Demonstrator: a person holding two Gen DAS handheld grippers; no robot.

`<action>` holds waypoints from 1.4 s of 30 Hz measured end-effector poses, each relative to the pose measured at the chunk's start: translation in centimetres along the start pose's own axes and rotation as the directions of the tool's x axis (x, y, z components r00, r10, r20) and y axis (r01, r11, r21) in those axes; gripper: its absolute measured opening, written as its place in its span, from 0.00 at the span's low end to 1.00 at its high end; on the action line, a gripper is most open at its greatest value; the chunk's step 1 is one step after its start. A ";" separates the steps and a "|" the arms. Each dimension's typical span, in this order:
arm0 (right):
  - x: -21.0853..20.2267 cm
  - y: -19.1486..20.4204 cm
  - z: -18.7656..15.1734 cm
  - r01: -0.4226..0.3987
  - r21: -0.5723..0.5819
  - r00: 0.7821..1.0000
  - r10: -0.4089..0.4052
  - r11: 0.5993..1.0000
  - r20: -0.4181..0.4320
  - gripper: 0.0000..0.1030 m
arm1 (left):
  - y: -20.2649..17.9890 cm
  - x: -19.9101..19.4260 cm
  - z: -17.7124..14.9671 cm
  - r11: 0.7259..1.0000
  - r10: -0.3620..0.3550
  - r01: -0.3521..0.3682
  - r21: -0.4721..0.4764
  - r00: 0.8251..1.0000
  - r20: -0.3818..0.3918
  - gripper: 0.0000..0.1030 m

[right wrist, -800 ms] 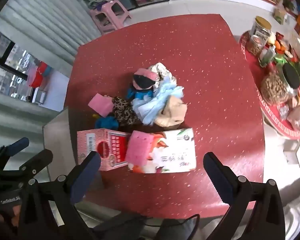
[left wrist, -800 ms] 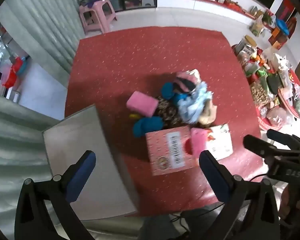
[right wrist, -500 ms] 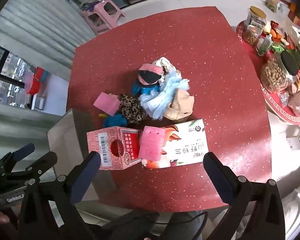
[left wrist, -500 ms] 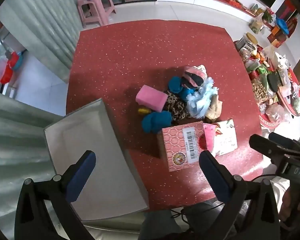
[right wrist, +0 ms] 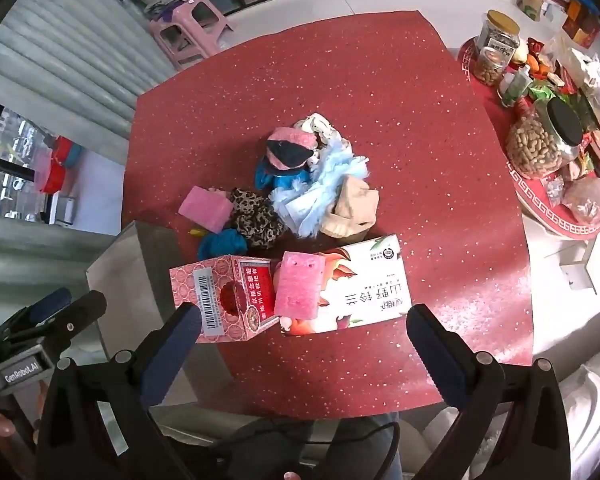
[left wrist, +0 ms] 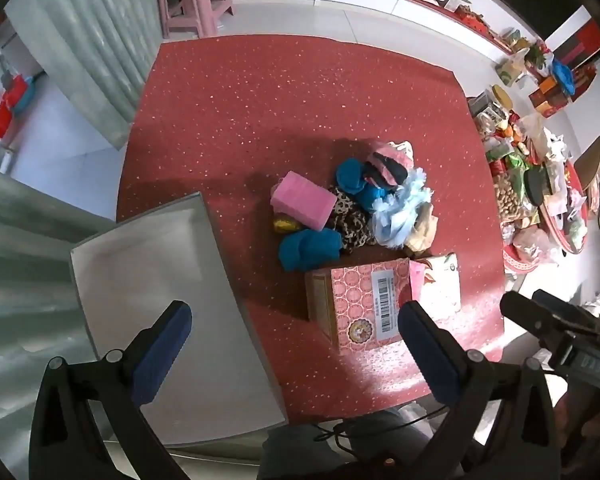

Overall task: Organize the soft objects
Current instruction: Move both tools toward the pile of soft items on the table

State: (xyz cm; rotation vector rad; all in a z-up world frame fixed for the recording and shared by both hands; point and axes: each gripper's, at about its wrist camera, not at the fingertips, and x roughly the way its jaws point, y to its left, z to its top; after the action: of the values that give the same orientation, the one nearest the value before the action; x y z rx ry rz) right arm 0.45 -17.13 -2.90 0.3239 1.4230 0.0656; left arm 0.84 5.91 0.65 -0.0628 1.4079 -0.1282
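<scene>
The heap of soft objects [right wrist: 300, 188] lies near the middle of the red table [right wrist: 420, 152], and much of it cannot be told apart: a pink-and-black item [right wrist: 290, 148] on top covers a white patterned cloth behind it, a pale blue fluffy piece [right wrist: 320, 192] overlaps a beige one [right wrist: 354, 212], and a small yellow object [left wrist: 286, 224] is mostly hidden under the pink sponge [left wrist: 304, 200]. A leopard-print cloth [right wrist: 256, 216] and a teal cloth [left wrist: 310, 248] lie at the near side of the heap. Between the heap and the grippers stand a pink carton with a barcode [right wrist: 224, 296] and a white printed box [right wrist: 364, 288], touching side by side; a second pink sponge [right wrist: 300, 288] leans upright against them where they meet, partly covering both. A grey metal tray [left wrist: 148, 280] sits at the table's left near corner, its near end screened by the left gripper [left wrist: 296, 344]. Left gripper: jaws fully spread, nothing between them, hovering above the table. Right gripper [right wrist: 304, 344]: likewise wide apart and holding nothing, above the two boxes. To the right, a second table with jars [right wrist: 540, 148] and packets is cut off by the frame edge. A pink stool [right wrist: 188, 28] stands beyond the table.
</scene>
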 end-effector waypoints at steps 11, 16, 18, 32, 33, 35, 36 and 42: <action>0.2 -0.1 0.4 0.024 0.002 1.000 -0.024 1.000 -0.010 1.00 | 1.9 1.1 1.6 0.999 0.017 -0.017 -0.043 1.000 -0.007 1.00; 0.4 -0.2 1.0 0.031 0.000 0.999 -0.031 1.000 -0.016 1.00 | 2.3 1.5 2.8 0.998 0.028 -0.028 -0.047 1.000 -0.008 1.00; 0.5 -0.3 1.2 0.032 0.000 0.999 -0.032 0.999 -0.021 1.00 | 2.5 1.6 3.5 0.999 0.023 -0.023 -0.047 1.000 -0.012 1.00; 1.5 -1.2 2.3 0.034 -0.001 0.998 -0.034 0.999 -0.049 1.00 | 2.1 2.7 5.7 0.998 0.061 -0.062 -0.020 0.997 -0.036 1.00; 1.5 -1.3 2.4 0.035 -0.001 0.998 -0.035 0.999 -0.050 1.00 | 2.1 2.8 5.9 0.998 0.063 -0.063 -0.019 0.997 -0.038 1.00; 1.6 -1.5 2.5 0.036 0.001 0.998 -0.036 0.999 -0.054 1.00 | 1.9 3.0 6.1 0.998 0.065 -0.066 -0.018 0.997 -0.043 1.00; 1.6 -1.5 2.5 0.037 0.002 0.998 -0.037 0.999 -0.057 1.00 | 1.9 3.0 6.2 0.998 0.066 -0.066 -0.016 0.997 -0.045 1.00; 2.0 -2.1 2.9 0.037 0.009 0.997 -0.036 0.999 -0.070 1.00 | 1.2 3.5 6.8 0.997 0.074 -0.075 0.001 0.995 -0.059 1.00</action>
State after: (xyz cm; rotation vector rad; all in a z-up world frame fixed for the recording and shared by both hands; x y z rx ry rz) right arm 3.26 -19.18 -5.03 0.3059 1.4985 0.0402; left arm 8.17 6.43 -1.81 -0.0077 1.4672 -0.0676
